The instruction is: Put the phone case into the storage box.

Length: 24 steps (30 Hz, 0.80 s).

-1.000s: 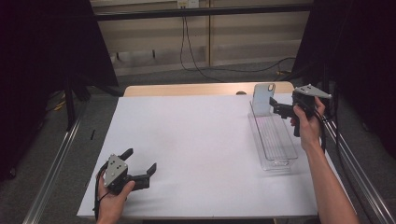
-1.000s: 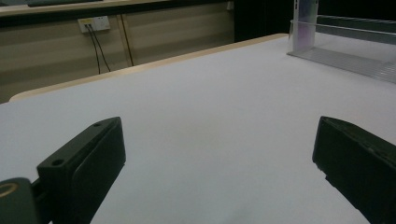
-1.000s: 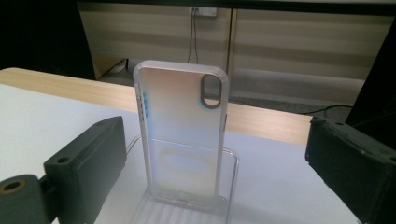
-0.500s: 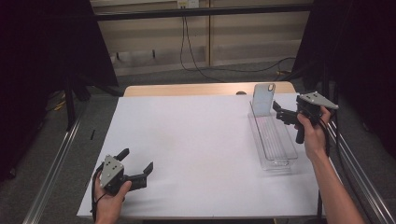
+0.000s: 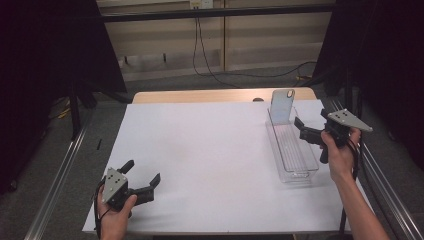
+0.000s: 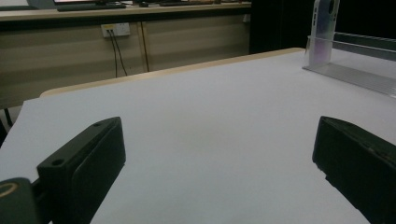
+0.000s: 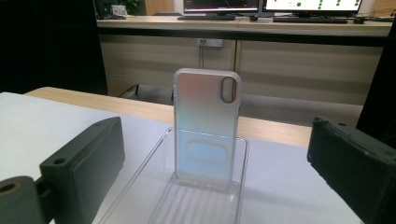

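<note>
The phone case (image 7: 206,127) stands upright at the far end of the clear tray (image 5: 295,150), propped there for an easy pinch, I'd guess. The right tongs (image 5: 306,131) hover over the tray's right side, jaws apart and aimed at it. The left tongs (image 5: 145,179) sit open, low at the worktop's (image 5: 210,145) near left corner, well apart. Nothing lies between.

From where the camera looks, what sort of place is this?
Probably a lab or office test bench: computer monitors on a long desk, a wall socket with cables, and a white-covered table.
</note>
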Each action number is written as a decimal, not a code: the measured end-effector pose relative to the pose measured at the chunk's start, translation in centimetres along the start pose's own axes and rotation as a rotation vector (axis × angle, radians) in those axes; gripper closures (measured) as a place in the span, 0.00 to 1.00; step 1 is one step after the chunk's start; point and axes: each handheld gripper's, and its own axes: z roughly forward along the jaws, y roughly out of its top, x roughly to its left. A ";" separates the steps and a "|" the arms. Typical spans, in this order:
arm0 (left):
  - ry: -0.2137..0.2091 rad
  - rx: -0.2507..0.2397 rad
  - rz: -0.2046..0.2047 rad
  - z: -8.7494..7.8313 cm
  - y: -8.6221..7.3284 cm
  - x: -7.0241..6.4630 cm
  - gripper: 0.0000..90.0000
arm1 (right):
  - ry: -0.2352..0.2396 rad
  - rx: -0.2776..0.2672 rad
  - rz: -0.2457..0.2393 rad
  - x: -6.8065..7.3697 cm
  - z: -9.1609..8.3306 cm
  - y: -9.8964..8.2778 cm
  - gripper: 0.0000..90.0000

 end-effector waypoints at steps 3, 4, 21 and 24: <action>0.003 -0.007 -0.006 -0.1 0.0 0.0 0.03 | -0.007 -0.003 -0.008 0.2 -0.4 -0.3 0.03; 0.006 -0.008 -0.004 -0.1 0.0 0.0 0.03 | -0.012 -0.006 -0.006 0.3 -0.6 -0.4 0.03; 0.006 -0.010 -0.006 -0.2 0.0 0.0 0.03 | -0.014 -0.011 -0.032 1.2 -4.4 -1.9 0.00; 0.009 -0.014 -0.011 -0.2 0.0 0.0 0.03 | -0.009 -0.018 -0.037 1.6 -5.1 -2.3 0.00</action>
